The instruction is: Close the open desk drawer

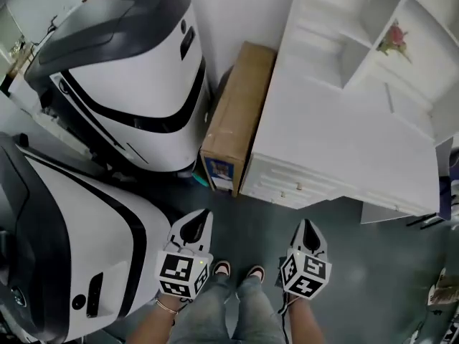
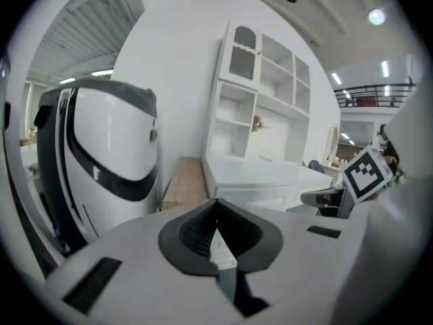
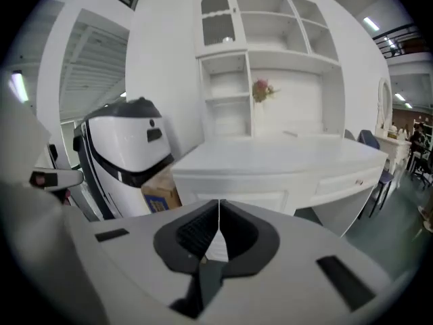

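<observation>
Nearby, a cardboard box [image 1: 233,117] flanks the desk [image 1: 344,142]; left tongs [image 1: 204,216] and right tongs [image 1: 308,225] sit closed.

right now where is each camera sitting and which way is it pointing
Head view: on the person's head, facing steeply down at the white desk and cardboard box; left gripper, right gripper, legs and shoes show.
Left gripper view: rides the left gripper, faces along its shut jaws toward the desk's hutch; right gripper at right edge.
Right gripper view: rides the right gripper, faces along its shut jaws at the desk front.
Both gripper views share the desk, box and white machine.
</observation>
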`<act>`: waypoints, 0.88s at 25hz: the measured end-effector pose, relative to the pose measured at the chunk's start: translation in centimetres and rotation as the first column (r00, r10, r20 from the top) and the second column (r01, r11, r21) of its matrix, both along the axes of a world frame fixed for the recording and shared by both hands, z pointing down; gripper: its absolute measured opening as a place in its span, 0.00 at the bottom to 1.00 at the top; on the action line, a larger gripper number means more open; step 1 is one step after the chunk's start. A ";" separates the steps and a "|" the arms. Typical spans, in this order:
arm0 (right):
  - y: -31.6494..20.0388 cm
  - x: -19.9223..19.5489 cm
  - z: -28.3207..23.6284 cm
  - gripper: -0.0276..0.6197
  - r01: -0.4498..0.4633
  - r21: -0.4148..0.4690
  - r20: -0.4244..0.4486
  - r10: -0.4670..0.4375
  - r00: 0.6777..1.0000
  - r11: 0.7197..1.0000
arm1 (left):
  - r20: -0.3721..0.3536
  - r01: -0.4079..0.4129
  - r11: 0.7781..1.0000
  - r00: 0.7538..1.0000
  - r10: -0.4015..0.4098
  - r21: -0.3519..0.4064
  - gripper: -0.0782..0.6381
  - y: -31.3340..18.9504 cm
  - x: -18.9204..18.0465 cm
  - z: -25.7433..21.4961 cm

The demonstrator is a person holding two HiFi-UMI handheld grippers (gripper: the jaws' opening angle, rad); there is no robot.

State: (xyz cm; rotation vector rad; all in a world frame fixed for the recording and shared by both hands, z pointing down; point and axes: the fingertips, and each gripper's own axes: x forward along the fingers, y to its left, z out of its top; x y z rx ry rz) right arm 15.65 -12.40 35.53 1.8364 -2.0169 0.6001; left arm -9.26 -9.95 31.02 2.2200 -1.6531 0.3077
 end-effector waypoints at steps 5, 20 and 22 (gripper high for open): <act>-0.7 2.9 -14.4 0.06 -0.003 0.197 0.112 -0.019 0.994 0.980 | -0.086 -0.112 0.989 0.989 0.121 0.100 0.13 -1.9 3.8 -11.2; -0.6 16.3 -30.1 0.05 -0.121 0.445 0.053 0.109 0.993 0.887 | -0.051 -0.032 0.937 0.997 0.053 0.349 0.13 -7.2 10.7 -28.7; -1.1 16.5 -30.2 0.05 -0.127 0.440 0.069 0.108 0.992 0.889 | -0.050 -0.035 0.933 0.997 0.057 0.359 0.13 -7.4 11.2 -29.0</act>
